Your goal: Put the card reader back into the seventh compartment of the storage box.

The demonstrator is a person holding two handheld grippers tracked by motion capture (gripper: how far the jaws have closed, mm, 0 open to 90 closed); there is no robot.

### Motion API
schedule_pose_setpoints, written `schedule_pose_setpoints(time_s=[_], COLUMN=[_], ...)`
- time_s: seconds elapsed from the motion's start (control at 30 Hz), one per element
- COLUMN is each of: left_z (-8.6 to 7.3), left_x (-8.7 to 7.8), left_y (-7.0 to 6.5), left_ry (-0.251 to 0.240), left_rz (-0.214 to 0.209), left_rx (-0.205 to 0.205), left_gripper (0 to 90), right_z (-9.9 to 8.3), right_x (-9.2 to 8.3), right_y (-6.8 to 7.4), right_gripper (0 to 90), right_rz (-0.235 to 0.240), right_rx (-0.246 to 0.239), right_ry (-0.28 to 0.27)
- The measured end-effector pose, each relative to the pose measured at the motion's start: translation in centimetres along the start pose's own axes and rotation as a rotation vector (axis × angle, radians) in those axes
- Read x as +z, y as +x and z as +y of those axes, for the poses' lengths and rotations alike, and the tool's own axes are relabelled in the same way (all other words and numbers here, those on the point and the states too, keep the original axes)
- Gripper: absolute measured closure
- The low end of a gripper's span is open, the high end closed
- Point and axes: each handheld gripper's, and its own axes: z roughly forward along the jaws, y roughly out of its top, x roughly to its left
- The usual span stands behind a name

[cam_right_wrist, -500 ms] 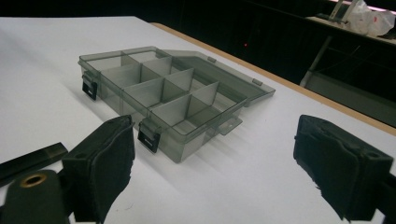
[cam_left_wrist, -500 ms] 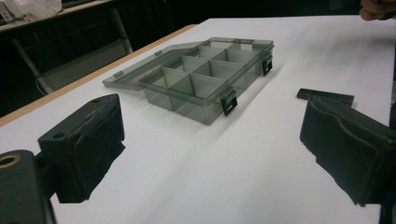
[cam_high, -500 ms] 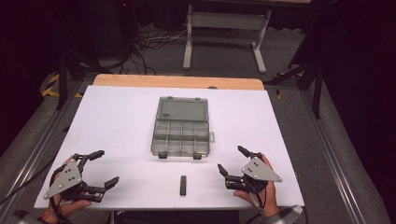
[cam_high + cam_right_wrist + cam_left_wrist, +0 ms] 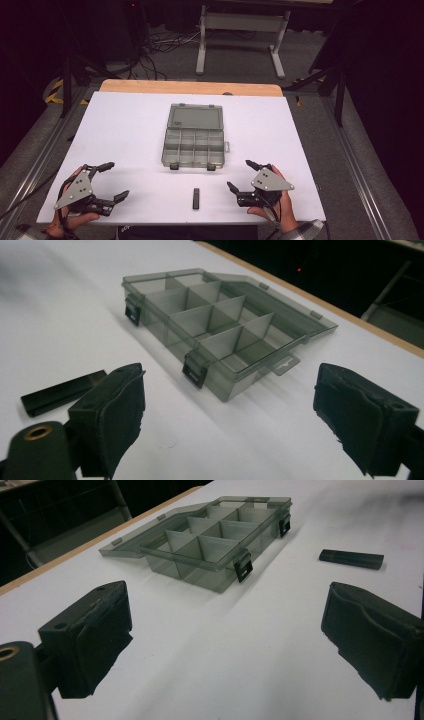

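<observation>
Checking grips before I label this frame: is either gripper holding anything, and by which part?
Nothing is held. The left gripper and right gripper are both open over the table, apart from the black stick and the box.

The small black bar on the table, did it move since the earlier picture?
No. The small black bar lies at the same spot on the white table, just in front of the compartment box.
</observation>
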Motion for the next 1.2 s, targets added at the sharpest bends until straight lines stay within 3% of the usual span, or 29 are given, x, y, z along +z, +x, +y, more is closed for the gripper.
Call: schedule_pose_setpoints(time_s=[0.03, 0.33, 0.37, 0.8, 0.97, 1.2], left_z=[0.0, -0.1, -0.1, -0.4, -0.4, -0.5], left_x=[0.2, 0.4, 0.4, 0.7, 1.0, 1.0], left_y=[0.0, -0.2, -0.1, -0.1, -0.2, -0.2], left_ry=[0.004, 0.014, 0.017, 0.035, 0.043, 0.045], left_rz=[-0.003, -0.011, -0.012, -0.020, -0.030, -0.034], left_rx=[0.001, 0.011, 0.012, 0.009, 0.006, 0.006], left_gripper=[6.7, 6.7, 6.5, 5.1, 4.8, 4.8], right_z=[0.1, 0.2, 0.3, 0.7, 1.1, 1.4], right_x=[0.3, 1.2, 1.5, 3.5, 5.0, 7.5], right_y=[0.1, 0.9, 1.2, 3.1, 4.6, 6.1], right_gripper=[14.6, 15.6, 15.5, 11.5, 10.0, 9.4], right_rz=[0.036, 0.125, 0.157, 0.285, 0.369, 0.450], right_rx=[-0.007, -0.032, -0.041, -0.088, -0.133, -0.191], right_ry=[0.026, 0.090, 0.106, 0.181, 0.226, 0.297])
